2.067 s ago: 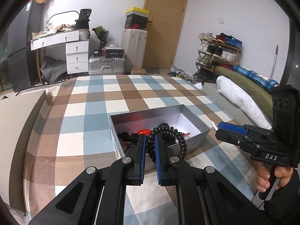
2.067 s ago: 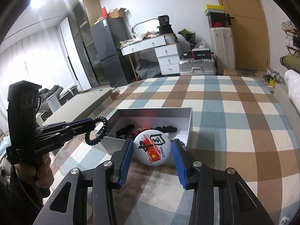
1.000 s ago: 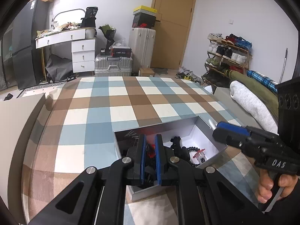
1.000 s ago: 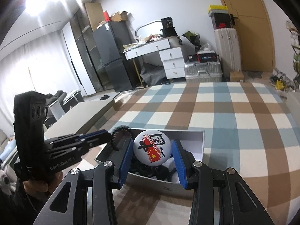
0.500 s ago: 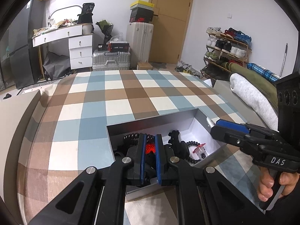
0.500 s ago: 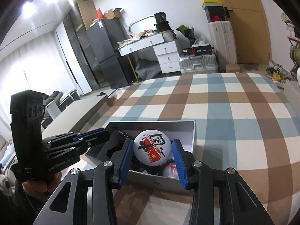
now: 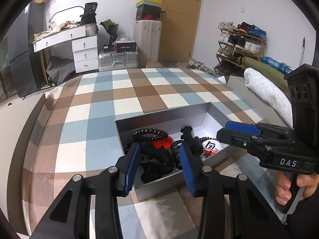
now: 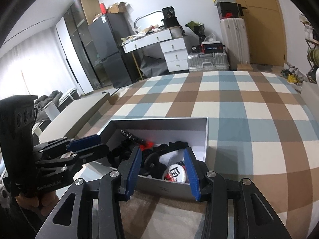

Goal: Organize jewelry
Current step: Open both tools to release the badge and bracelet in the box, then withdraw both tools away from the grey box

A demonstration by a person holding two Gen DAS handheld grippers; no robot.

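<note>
Both grippers have let go since half a second ago: the left gripper [image 7: 157, 163] was pinched nearly together over the box, the right gripper [image 8: 163, 169] was clamped on the round white badge; now each has its fingers wide apart and empty.

Left fingers [image 7: 130, 167] straddle the black hair clip [image 7: 157, 164] at the near wall of the grey box [image 7: 159, 115]. Black coiled hair tie [image 7: 150, 134] lies just beyond, over a red piece [image 7: 161, 144]. Judgement: the spread is a release, items dropped where the box contains them.

Right fingers [image 8: 191, 171] hang over the box's near wall; badge [image 8: 176, 174] lies face-up inside, between them and below. A black beaded strand [image 8: 130, 135] runs toward the far left corner.

Writing: "DAS" on the right handle [image 7: 287, 162]; "GenRobot.AI" on the left handle [image 8: 48, 185]. Badge print too small to read now.

Box sits on the blue, brown and white checked cloth [image 8: 249, 109].
</note>
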